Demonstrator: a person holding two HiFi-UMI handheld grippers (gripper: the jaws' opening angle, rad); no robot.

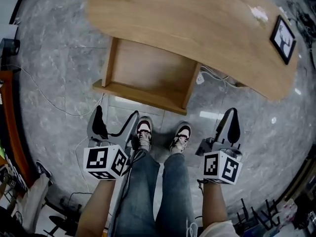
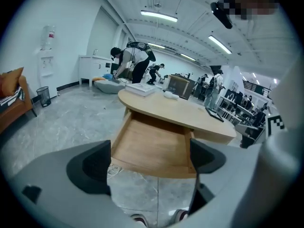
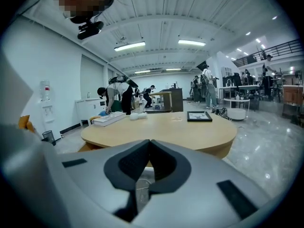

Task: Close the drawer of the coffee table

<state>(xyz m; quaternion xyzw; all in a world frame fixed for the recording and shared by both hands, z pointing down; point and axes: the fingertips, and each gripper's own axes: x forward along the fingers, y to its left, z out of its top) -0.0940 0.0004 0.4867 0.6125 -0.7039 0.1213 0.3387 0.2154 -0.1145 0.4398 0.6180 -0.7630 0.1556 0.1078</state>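
The oval wooden coffee table (image 1: pixel 197 23) stands in front of me with its drawer (image 1: pixel 148 70) pulled far out toward my feet; the drawer is empty. In the head view my left gripper (image 1: pixel 116 125) hovers just short of the drawer's front edge, jaws wide apart with nothing between them. The left gripper view looks straight at the drawer (image 2: pixel 152 144) between its fingers (image 2: pixel 92 167). My right gripper (image 1: pixel 231 125) is raised to the right of the drawer, over the floor, and is shut with nothing in it. In the right gripper view its pads (image 3: pixel 149 148) meet below the tabletop (image 3: pixel 161 129).
A black picture frame (image 1: pixel 283 39) lies on the table's right end and books (image 3: pixel 110 119) at its far side. A white cable (image 1: pixel 49 100) runs over the marble floor on the left. My shoes (image 1: pixel 144 132) stand near the drawer. People work in the background (image 2: pixel 130 63).
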